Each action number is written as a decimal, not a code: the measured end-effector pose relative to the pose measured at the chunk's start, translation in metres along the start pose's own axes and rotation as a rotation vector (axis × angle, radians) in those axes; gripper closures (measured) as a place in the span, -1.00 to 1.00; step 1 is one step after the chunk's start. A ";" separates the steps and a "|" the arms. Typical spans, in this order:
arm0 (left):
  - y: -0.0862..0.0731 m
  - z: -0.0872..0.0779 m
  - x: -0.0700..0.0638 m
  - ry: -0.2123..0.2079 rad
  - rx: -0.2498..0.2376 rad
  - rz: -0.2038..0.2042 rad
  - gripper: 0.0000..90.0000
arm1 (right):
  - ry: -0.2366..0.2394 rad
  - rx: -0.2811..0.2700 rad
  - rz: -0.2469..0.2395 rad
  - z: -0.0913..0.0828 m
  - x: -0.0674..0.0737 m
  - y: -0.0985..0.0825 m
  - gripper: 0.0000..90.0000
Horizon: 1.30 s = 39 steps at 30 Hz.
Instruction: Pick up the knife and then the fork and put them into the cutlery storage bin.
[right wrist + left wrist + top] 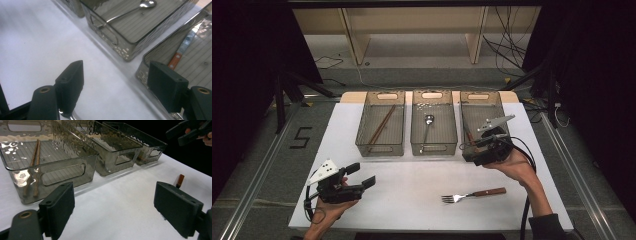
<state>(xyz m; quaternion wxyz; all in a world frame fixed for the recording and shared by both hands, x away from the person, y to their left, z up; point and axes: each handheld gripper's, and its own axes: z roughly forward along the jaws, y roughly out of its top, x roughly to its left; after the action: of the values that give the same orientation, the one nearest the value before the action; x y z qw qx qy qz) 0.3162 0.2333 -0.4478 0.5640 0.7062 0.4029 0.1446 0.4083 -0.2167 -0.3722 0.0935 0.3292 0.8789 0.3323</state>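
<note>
High view: three clear bins (380, 131), two chopsticks (382, 124), one spoon (427, 131), one fork (473, 195), probably a knife (181, 50), part-hidden, left gripper (362, 175) and right gripper (472, 145) both spread, empty.

Open right claw (115, 85) beside knife (182, 48) bin (150, 53), spoon (130, 11) bin (130, 47).

Black fingers (60, 207), grey plates, dark sleeve (546, 224).
</note>
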 end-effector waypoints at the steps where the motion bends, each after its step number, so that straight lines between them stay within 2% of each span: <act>1: 0.000 0.000 0.000 0.000 0.001 0.000 -0.63 | 0.002 0.004 -0.006 0.000 0.002 -0.002 -0.34; 6: 0.000 0.000 0.000 0.000 0.000 0.003 -0.63 | 0.014 0.032 -0.028 0.004 0.009 -0.012 -0.36; 10: 0.000 0.000 0.000 0.000 0.001 0.006 -0.63 | 0.019 0.078 -0.070 0.007 0.012 -0.019 -0.36; 12: 0.000 -0.001 -0.001 -0.001 0.001 0.006 -0.63 | 0.027 0.090 -0.067 0.007 0.013 -0.023 -0.36; 20: 0.001 -0.001 -0.001 -0.002 0.001 0.007 -0.63 | 0.034 0.156 -0.112 0.007 0.018 -0.040 -0.37; 25: 0.001 -0.001 -0.001 -0.003 0.001 0.007 -0.64 | 0.032 0.189 -0.122 0.009 0.019 -0.051 -0.40; 28: 0.001 -0.001 -0.001 -0.003 0.004 0.010 -0.64 | 0.031 0.214 -0.120 0.010 0.020 -0.054 -0.40; 30: 0.001 -0.001 -0.001 -0.003 0.006 0.011 -0.63 | 0.030 0.219 -0.145 0.011 0.019 -0.056 -0.39; 37: 0.000 -0.001 -0.001 -0.002 0.005 0.012 -0.64 | 0.022 0.284 -0.166 0.018 0.022 -0.058 -0.34; 39: 0.000 -0.001 -0.001 -0.002 0.004 0.011 -0.64 | 0.022 0.293 -0.189 0.020 0.023 -0.059 -0.34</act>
<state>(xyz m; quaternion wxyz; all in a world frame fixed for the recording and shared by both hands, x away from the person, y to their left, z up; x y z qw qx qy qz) 0.3148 0.2336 -0.4467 0.5620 0.7097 0.3989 0.1463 0.3679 -0.2249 -0.4248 0.0655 0.2516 0.9459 0.1941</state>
